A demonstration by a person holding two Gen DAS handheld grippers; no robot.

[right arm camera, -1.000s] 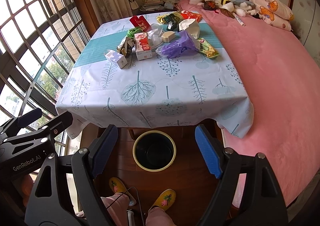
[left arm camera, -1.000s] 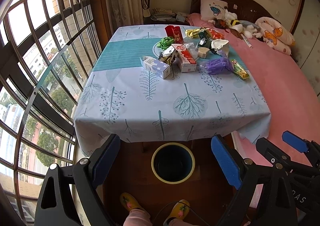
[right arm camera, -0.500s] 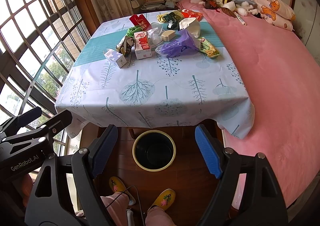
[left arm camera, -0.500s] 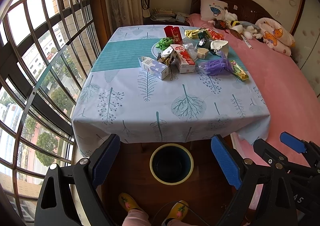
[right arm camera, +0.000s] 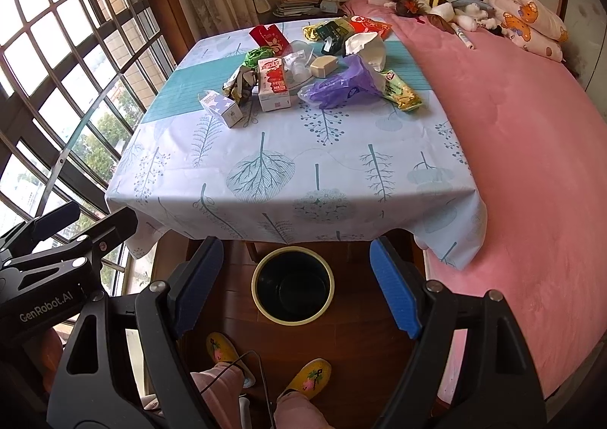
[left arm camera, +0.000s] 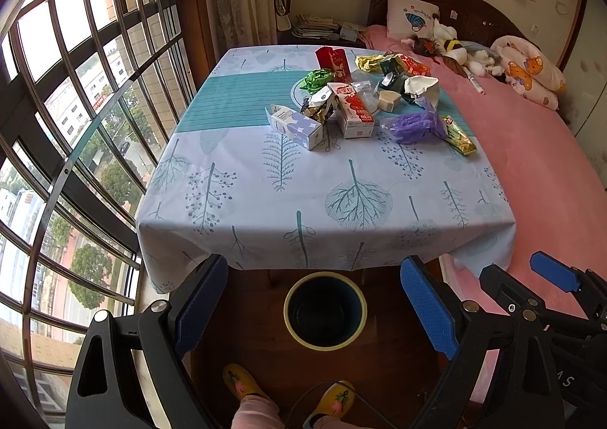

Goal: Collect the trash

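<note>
Both claws wide, above bin

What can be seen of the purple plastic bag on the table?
The purple plastic bag is thin, translucent and crumpled, lying on its side on the tablecloth at the right of the trash pile. Its far end runs up against crumpled white paper, and a yellow-green snack wrapper lies along its right side. Neither tool touches it.
</note>
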